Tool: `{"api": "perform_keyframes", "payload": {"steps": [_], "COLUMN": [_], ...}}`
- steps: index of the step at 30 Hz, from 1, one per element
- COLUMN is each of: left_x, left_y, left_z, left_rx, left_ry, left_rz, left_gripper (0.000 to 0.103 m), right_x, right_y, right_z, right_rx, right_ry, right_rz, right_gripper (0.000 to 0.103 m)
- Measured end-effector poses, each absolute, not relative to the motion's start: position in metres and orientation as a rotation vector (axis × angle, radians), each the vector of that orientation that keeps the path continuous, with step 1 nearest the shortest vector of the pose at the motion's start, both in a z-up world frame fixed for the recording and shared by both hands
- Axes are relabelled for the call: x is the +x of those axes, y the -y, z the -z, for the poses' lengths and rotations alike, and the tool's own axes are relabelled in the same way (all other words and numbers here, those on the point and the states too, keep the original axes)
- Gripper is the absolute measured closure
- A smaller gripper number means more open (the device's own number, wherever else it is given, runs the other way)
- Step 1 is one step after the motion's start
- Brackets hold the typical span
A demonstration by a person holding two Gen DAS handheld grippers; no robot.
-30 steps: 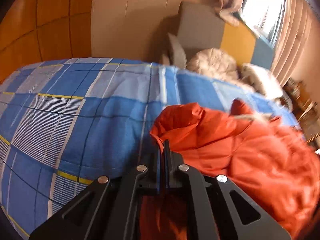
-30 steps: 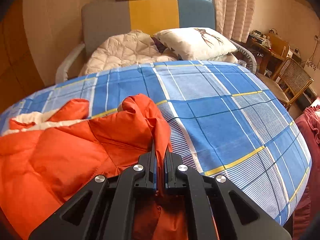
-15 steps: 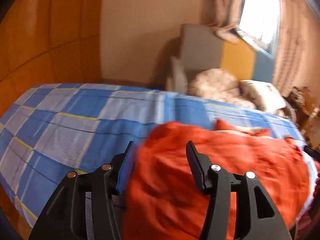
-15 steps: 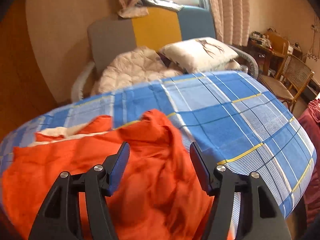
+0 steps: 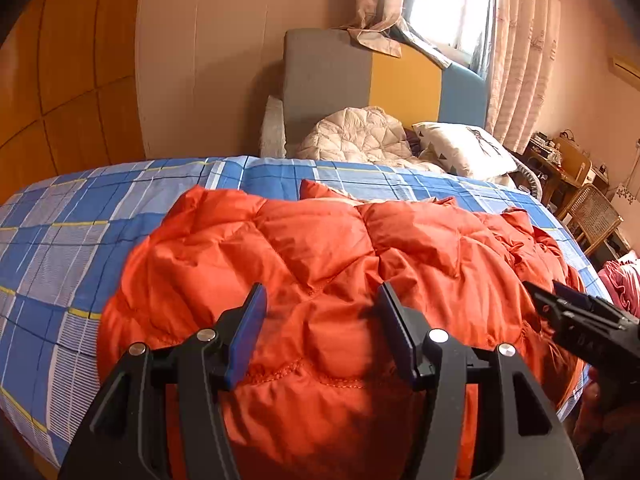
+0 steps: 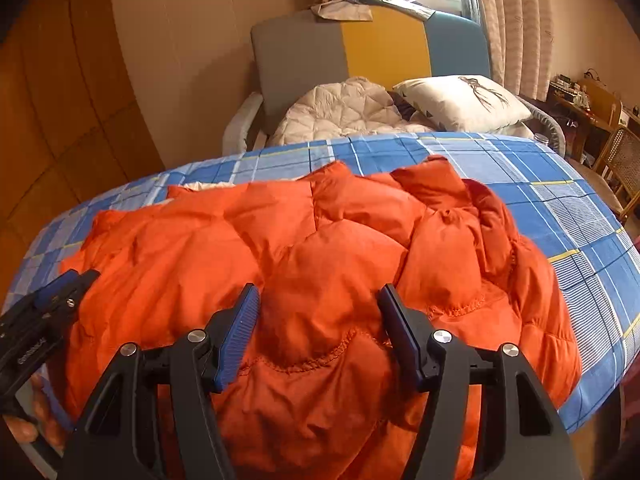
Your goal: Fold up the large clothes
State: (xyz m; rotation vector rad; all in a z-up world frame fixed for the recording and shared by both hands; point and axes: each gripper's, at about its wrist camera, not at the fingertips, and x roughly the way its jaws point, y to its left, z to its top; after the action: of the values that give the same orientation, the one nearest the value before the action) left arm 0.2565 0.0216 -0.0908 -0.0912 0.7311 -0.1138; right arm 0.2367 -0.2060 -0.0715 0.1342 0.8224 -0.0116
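1. At the far left lies the blue plaid bedsheet [image 5: 72, 216], bare on that side; it covers the bed on which the whole job takes place.
2. The left gripper [image 5: 320, 320] hovers above the near left part of the orange down jacket [image 5: 328, 256]. Its jaws are opening and nothing is pinched between them; the fabric lies below the blue pads, not in them.
3. The jacket itself spreads across the middle of the sheet, puffy and quilted, with its stitched hem edge nearest the cameras and a pale lining peeking out at the far edge. It looks laid down in a rough fold, not yet flattened.
4. The right gripper [image 6: 318, 318] hangs over the near right part of the jacket, jaws standing apart and empty.
5. On the jacket's right side a crumpled ridge of fabric [image 6: 480, 216] bunches up, probably a sleeve or collar.
6. The step in hand appears to be a release between folds. The next move likely calls for choosing fresh grip points, perhaps that bunched right side or the near hem, and closing on one layer only so the slippery padding does not slide.
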Motion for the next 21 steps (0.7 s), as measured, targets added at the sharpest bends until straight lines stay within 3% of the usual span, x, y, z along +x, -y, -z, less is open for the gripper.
{"api": "perform_keyframes", "payload": {"steps": [21], "left_x": [0.279], "left_y": [-0.022], "left_z": [0.151], "left_rx": [-0.115], "left_ry": [-0.781], "left_rz": [0.112], "left_gripper": [0.047], "right_x": [0.281], "right_y": [0.206], "right_z": [0.138], "right_rx": [0.098], "right_ry": [-0.894], "right_rz": [0.044], "right_gripper": [0.036]}}
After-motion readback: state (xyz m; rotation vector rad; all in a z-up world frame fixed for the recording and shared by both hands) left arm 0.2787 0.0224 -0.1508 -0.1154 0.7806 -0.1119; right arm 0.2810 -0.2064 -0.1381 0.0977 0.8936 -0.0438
